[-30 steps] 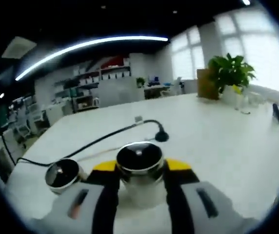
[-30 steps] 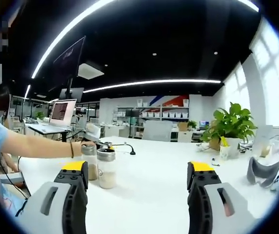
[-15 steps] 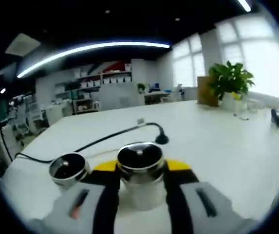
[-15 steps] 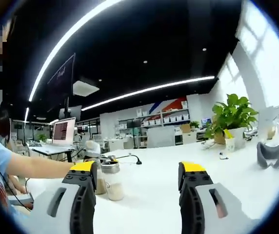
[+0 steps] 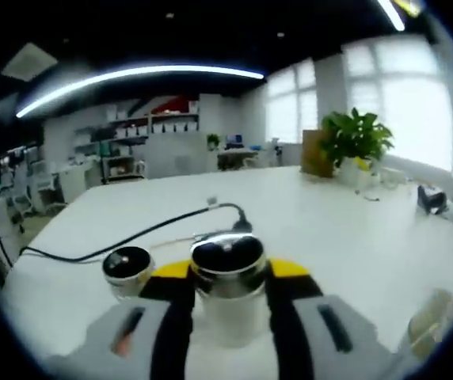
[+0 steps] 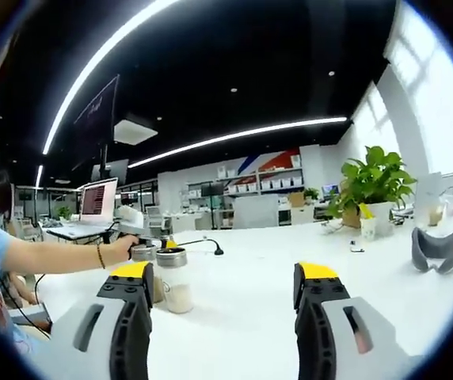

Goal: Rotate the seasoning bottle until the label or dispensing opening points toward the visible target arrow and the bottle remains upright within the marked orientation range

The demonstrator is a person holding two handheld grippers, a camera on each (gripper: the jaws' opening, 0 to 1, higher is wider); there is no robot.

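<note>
The seasoning bottle [image 5: 226, 273] is standing upright on the white worktop [image 5: 345, 229], toward its near end, and the left gripper [image 5: 228, 294] is clenching its clear body just under the shiny metal cap. It is looking light, rigid and slick, so gripping low on the body seems safest for turning without tipping. A second bottle [image 5: 127, 267] is standing just beside it, with a black cable [image 5: 131, 237] lying behind. The right gripper [image 6: 222, 297] is hanging released, grasping nothing.

A black cable [image 5: 143, 234] crosses the white table [image 5: 353, 237]; a potted plant [image 5: 355, 142] stands near the windows.
</note>
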